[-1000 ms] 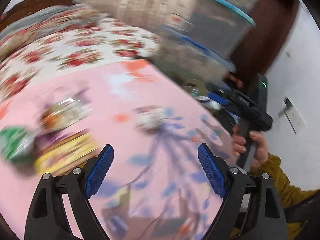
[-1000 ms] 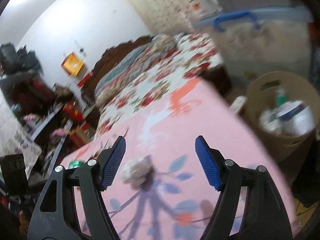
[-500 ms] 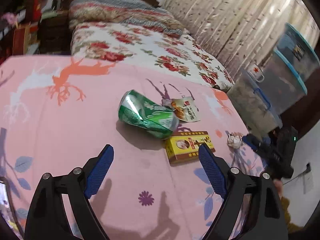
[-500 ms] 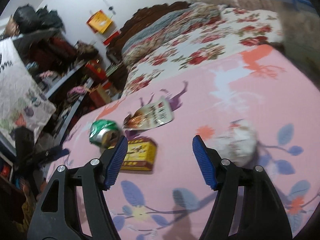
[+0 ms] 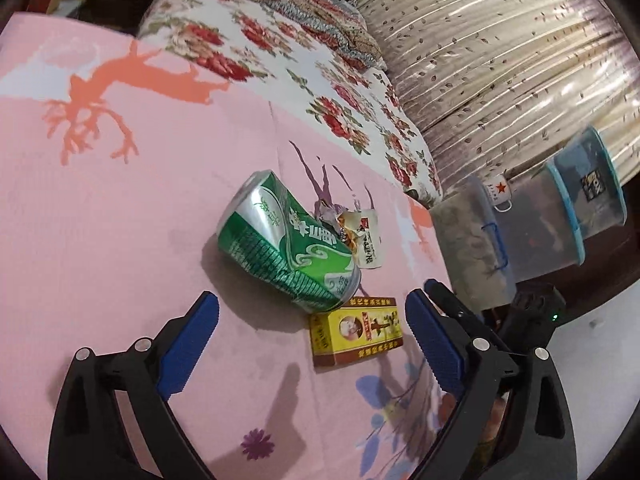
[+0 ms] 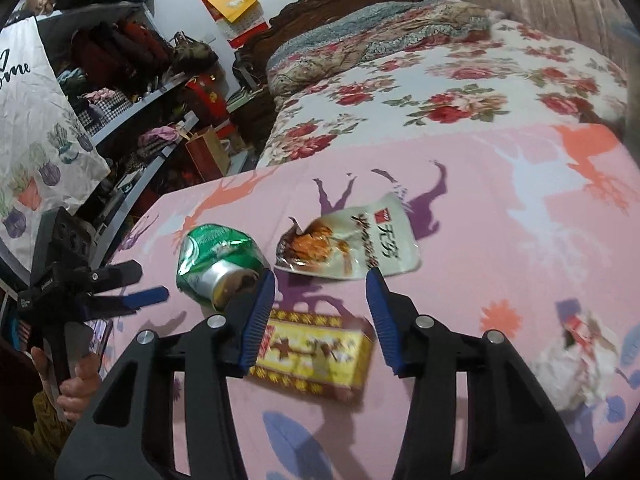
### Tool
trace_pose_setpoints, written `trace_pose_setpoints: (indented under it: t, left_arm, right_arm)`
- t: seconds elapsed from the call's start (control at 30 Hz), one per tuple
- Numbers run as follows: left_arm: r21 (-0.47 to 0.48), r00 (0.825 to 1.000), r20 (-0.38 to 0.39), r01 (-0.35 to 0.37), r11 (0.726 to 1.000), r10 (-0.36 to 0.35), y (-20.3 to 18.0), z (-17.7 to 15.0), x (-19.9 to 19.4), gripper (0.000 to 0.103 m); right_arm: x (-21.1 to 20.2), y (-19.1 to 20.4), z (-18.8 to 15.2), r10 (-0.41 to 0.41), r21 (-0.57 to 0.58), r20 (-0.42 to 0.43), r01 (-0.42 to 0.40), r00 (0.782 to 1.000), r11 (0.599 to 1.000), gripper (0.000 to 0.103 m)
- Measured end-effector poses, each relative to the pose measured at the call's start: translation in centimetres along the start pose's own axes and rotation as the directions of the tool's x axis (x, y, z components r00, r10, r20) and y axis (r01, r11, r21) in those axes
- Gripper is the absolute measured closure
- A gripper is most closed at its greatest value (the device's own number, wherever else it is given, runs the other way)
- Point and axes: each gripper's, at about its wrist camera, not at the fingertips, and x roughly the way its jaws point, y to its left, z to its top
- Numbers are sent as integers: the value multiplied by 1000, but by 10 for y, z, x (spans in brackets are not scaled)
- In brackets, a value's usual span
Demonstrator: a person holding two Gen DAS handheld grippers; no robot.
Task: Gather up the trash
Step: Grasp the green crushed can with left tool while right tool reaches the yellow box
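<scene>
On the pink mat (image 5: 100, 220) lie a crushed green can (image 5: 288, 240), a yellow box (image 5: 356, 332) and a snack wrapper (image 5: 362, 236). My left gripper (image 5: 312, 304) stands wide, its jaws still opening, just short of the can with nothing gripped. In the right wrist view my right gripper (image 6: 320, 280) hangs over the yellow box (image 6: 316, 352). Its jaws are closing with the box between them, and the pads do not visibly press on it. The can (image 6: 216, 264) and wrapper (image 6: 352, 248) lie beyond its fingertips. A crumpled white paper (image 6: 576, 364) sits at the right. The left gripper (image 6: 154, 281) shows left of the can.
A bed with a floral quilt (image 6: 460, 92) borders the mat's far side. Stacked plastic bins (image 5: 560, 232) stand past the mat's right edge before a curtain (image 5: 500, 60). Cluttered shelves (image 6: 120, 80) fill the left. A hand (image 6: 76, 384) holds the left gripper's handle.
Both views swung onto the trash pile. My left gripper came closer to the can. My right gripper moved left over the yellow box and its jaws narrowed.
</scene>
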Motion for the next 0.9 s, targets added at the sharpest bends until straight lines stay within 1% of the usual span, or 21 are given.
trace_pose_setpoints:
  t: [0.13, 0.3, 0.47, 0.5, 0.53, 0.57, 0.6, 0.63, 0.67, 0.7, 0.8, 0.9]
  left_arm:
    - [-53, 999, -18, 45, 998, -46, 7, 7, 14, 12]
    - [-129, 995, -13, 94, 987, -97, 13, 11, 24, 10]
    - [-159, 995, 2, 96, 983, -97, 14, 15, 31, 11]
    - [-167, 995, 7, 98, 981, -98, 15, 15, 31, 15]
    - [-172, 995, 12, 102, 980, -102, 16, 15, 32, 34]
    - [-177, 994, 7, 106, 979, -106, 17, 16, 34, 46]
    - [-195, 993, -9, 114, 974, -118, 21, 16, 37, 66]
    - [-209, 990, -11, 132, 969, -137, 24, 15, 38, 72]
    - [-222, 988, -12, 148, 964, -155, 27, 15, 38, 72]
    - [-222, 988, -9, 150, 963, -156, 27, 14, 37, 72]
    - [-192, 991, 3, 130, 973, -132, 24, 10, 27, 72]
    - [-174, 991, 3, 136, 975, -137, 24, 0, 15, 73]
  right_arm:
    - [15, 3, 0, 7, 8, -22, -7, 1000, 1000, 53]
    - [30, 8, -6, 10, -1, -58, -10, 998, 1000, 53]
    - [29, 8, -9, 10, -5, -57, -10, 998, 1000, 53]
    - [29, 8, -9, 11, -4, -56, -11, 998, 1000, 53]
    - [27, 9, -10, 11, -5, -53, -12, 999, 1000, 53]
    - [25, 10, -10, 11, -7, -51, -11, 999, 1000, 53]
    - [24, 11, -11, 10, -9, -49, -11, 999, 1000, 53]
    - [23, 12, -11, 10, -12, -48, -10, 999, 1000, 53]
    - [22, 12, -12, 9, -16, -47, -9, 999, 1000, 53]
    - [21, 13, -13, 7, -19, -47, -8, 999, 1000, 53]
    - [19, 14, -17, 0, -23, -46, -1, 999, 1000, 53]
    - [15, 13, -22, -1, -16, -43, 1, 999, 1000, 52]
